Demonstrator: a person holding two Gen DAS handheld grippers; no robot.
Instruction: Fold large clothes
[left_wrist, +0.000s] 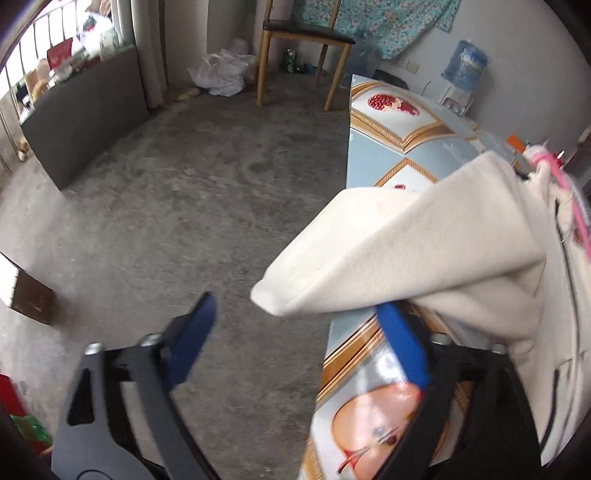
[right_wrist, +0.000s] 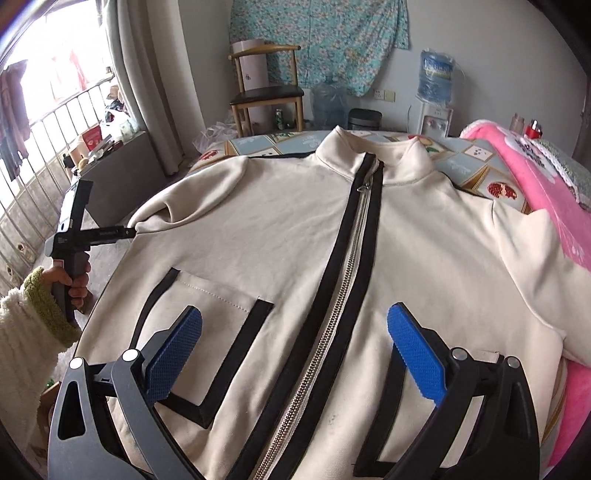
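Blue pads of the right gripper (right_wrist: 295, 354) are seen nearest, held wide apart above the lower front of the cream jacket (right_wrist: 280, 236), with nothing clamped between them. That jacket is spread face up across the worktop (right_wrist: 476, 162), collar at the far end, its black-edged zip (right_wrist: 354, 236) running down the middle and a black-trimmed pocket (right_wrist: 207, 332) lying under the left pad. Out at the jacket's left shoulder, the left gripper (right_wrist: 127, 232) is held by a hand (right_wrist: 75, 282) in a cream sleeve with a green cuff, its tip right at the folded sleeve edge. From the left wrist view, that gripper (left_wrist: 295, 317) is shown apart, the sleeve cuff (left_wrist: 280, 295) hanging between the pads and against the right one, not pinched; whether it is touched by the left pad cannot be told. A fruit-patterned cloth is seen covering the worktop, a pink blanket (right_wrist: 546, 206) is piled at its right edge, and beyond it a wooden chair (right_wrist: 269, 92) and a water dispenser (right_wrist: 436, 99) are made out against the wall
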